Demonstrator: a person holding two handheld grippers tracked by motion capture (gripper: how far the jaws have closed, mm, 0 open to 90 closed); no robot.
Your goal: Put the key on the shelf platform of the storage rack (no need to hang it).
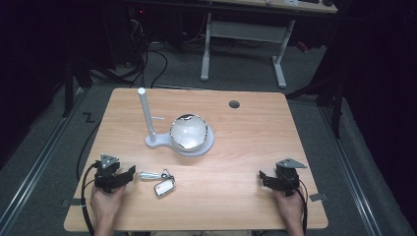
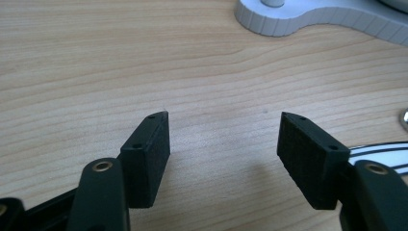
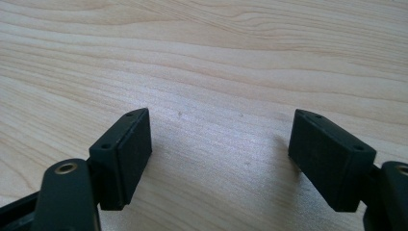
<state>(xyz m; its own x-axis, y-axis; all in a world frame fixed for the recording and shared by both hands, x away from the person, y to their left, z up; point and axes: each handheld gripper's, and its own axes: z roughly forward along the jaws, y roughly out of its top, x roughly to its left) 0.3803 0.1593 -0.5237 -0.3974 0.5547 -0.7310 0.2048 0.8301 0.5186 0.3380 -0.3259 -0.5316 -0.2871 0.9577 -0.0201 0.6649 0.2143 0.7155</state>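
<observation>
While both hands sit low at the near edge of the table (image 1: 231,147), the left gripper (image 1: 129,173) has its jaws spread wide with nothing between them, just bare wood grain showing in the left gripper view (image 2: 223,139). The key fob (image 1: 164,187) with its metal ring and silver clip lies flat on the table just beside that gripper, off its jaw tips on the side toward the other hand, not touching it. Farther out ahead of the left gripper there's a white stand (image 1: 184,144) with an upright post and a shiny bowl (image 1: 188,131) sitting on its round base; the edge of that base shows up top in the left gripper view. The right gripper (image 1: 262,176) is well apart from all that, jaws also wide and holding nothing, resting over plain table (image 3: 219,144).
</observation>
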